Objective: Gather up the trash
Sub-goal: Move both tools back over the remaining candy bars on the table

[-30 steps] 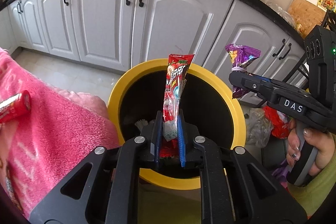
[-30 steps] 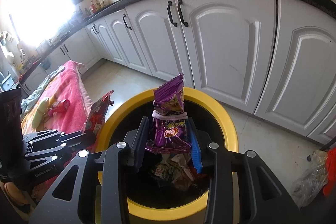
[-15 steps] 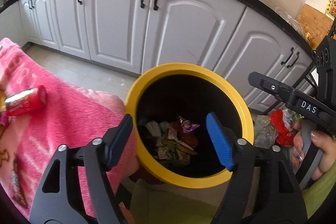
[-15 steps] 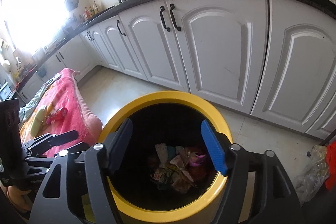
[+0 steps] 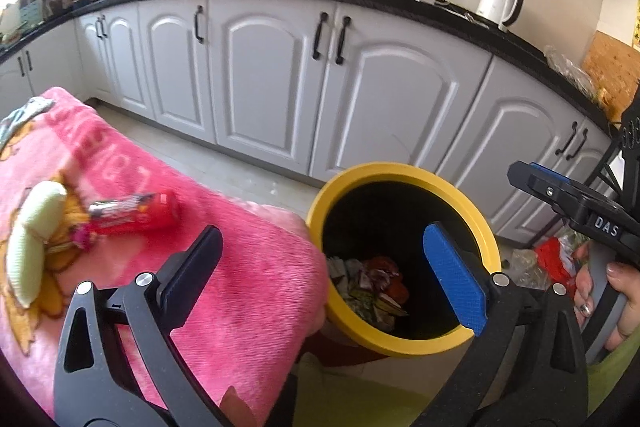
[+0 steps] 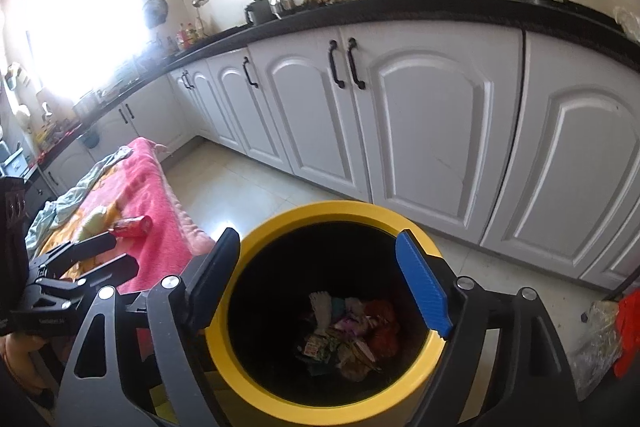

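Observation:
A yellow-rimmed black bin (image 5: 400, 171) (image 6: 332, 209) stands on the floor with several crumpled wrappers (image 5: 372, 287) (image 6: 348, 323) at its bottom. My left gripper (image 5: 322, 239) hovers over the bin's left edge and a pink blanket (image 5: 240, 287), its jaws opening with nothing between them. My right gripper (image 6: 317, 237) hangs above the bin mouth, jaws opening too and empty. A red wrapper (image 5: 136, 213) (image 6: 132, 226) lies on the blanket beside a pale green stuffed thing (image 5: 32, 239).
White kitchen cabinets (image 6: 432, 131) run behind the bin under a dark counter. Plastic bags with red contents (image 5: 552, 259) (image 6: 600, 327) lie on the floor to the right. A person's hand (image 5: 624, 291) grips the right tool's handle.
Both grippers opened: the red wrapper left the left jaws and the purple packet left the right jaws, and both are gone from view above the bin. Both grippers rose; the left swung toward the blanket.

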A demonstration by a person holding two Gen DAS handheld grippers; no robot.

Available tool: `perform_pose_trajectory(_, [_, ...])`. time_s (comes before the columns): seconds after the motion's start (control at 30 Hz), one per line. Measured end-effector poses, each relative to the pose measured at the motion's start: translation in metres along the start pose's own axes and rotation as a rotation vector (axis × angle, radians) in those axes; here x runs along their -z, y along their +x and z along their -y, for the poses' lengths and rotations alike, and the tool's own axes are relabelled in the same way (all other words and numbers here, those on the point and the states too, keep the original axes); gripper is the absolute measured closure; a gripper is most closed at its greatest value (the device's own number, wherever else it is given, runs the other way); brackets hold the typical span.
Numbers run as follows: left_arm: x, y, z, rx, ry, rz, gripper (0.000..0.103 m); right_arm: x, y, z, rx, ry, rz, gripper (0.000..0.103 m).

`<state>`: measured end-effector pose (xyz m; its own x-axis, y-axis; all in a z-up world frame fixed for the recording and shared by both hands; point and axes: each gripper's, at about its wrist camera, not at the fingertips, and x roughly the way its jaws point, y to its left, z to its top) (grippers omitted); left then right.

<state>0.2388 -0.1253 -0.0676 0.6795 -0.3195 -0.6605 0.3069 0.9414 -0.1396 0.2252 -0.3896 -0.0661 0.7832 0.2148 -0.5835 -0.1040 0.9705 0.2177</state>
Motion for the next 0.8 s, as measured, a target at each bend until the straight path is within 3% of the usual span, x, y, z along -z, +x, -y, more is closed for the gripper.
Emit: perform_pose_trajectory(0.8, [0.005,-0.077,-0.094,-0.167,-0.144,0.146,0.011,-0.005,-0.017,-0.1,-0.09,-0.21,0.026,0.021])
